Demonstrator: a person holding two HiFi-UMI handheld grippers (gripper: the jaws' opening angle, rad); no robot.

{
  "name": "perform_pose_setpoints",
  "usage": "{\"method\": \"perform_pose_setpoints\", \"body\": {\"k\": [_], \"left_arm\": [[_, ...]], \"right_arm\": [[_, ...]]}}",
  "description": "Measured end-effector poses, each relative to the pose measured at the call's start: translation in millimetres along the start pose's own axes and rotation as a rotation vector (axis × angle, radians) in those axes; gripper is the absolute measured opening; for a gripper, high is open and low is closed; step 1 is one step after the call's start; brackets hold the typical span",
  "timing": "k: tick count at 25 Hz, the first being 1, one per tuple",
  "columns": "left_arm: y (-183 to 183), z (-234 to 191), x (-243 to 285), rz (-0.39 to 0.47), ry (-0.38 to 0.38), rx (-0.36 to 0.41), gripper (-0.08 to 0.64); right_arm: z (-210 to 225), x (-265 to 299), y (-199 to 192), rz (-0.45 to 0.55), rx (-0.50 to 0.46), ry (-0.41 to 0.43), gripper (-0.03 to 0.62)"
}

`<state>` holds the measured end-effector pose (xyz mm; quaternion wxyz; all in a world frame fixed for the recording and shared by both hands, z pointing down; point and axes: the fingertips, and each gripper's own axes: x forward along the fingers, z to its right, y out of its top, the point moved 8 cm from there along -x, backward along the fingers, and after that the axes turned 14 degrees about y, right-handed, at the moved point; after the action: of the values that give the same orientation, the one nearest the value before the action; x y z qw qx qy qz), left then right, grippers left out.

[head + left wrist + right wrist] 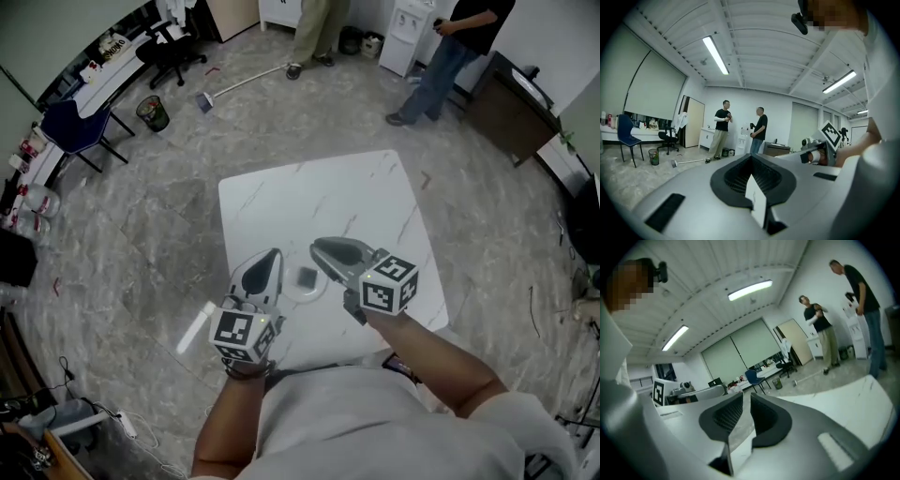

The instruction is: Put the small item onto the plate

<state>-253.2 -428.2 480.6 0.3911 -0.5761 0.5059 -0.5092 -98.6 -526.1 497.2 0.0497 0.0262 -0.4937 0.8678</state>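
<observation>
My right gripper [330, 253] covers the right side of the plate [300, 294]. My left gripper [265, 270] sits against its left side, so only a sliver of the plate shows between them, and I cannot tell where the rim runs. The small item [307, 277] is a grey square, too small to name. My arms and shirt hide the table's [309, 192] near edge. On the far side, one person [314, 28] and another [455, 52] are cut off above the shoulders by the head view's top edge.

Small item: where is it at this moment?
In the head view, the small item lies on the plate on the white table, between the left gripper and the right gripper.
</observation>
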Motion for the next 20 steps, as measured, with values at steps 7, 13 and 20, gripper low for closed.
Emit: {"method": "perform_pose_setpoints", "body": {"k": [7, 13, 20], "left_arm": [[69, 40, -17, 0.064, 0.024, 0.127, 0.006], [108, 72, -27, 0.13, 0.026, 0.121, 0.005], [133, 77, -35, 0.183, 0.053, 0.131, 0.005]], "right_arm": [[-73, -15, 67, -0.018, -0.42, -0.025, 0.017], [-106, -37, 100, 0.04, -0.487, -0.028, 0.009], [-117, -41, 121, 0.079, -0.489, -0.022, 0.005]]}}
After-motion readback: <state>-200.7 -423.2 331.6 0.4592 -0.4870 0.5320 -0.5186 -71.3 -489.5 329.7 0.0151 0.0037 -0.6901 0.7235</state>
